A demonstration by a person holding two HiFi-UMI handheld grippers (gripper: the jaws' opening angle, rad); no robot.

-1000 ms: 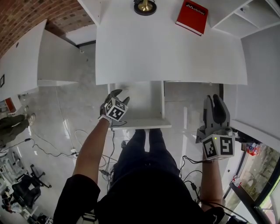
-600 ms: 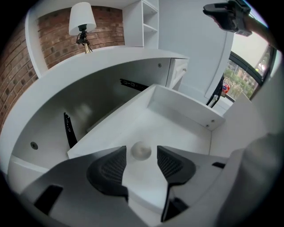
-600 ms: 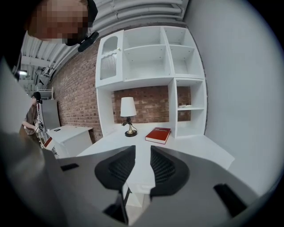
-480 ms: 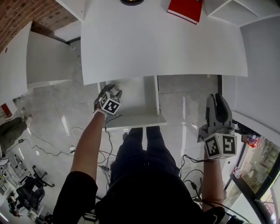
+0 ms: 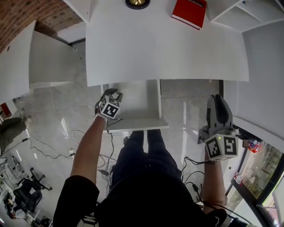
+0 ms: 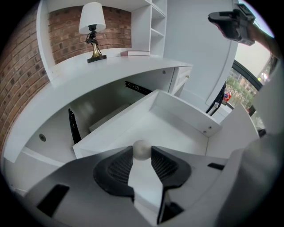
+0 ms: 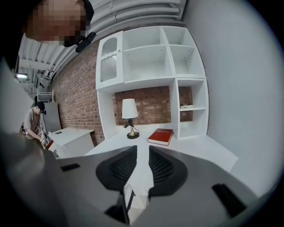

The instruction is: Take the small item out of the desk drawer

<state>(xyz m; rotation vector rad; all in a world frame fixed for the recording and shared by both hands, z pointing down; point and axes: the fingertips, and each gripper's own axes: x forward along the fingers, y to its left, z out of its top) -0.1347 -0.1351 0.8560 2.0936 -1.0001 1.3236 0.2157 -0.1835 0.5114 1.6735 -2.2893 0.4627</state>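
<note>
The small item is a white ball [image 6: 142,149], pinched between the fingertips of my left gripper [image 6: 142,150]. That gripper [image 5: 114,94] hangs over the left side of the open white drawer [image 5: 137,124], pointing steeply down. Below the ball, the drawer's inside [image 6: 177,128] looks bare. My right gripper [image 5: 218,101] floats off to the right of the drawer, below the desk's front edge. Its jaws [image 7: 143,150] have just been closing; a narrow gap stays between the pads, with nothing in it.
The white desk top [image 5: 164,48] carries a red book [image 5: 188,12] and a lamp base [image 5: 137,2]. White shelves [image 7: 151,57] rise behind it against a brick wall. Cables [image 5: 66,150] lie on the floor to the left. A person [image 7: 33,119] stands far left.
The right gripper's jaws have drawn closer together. Both grippers have sunk a little; the left one stays over the drawer's left side with the ball.
</note>
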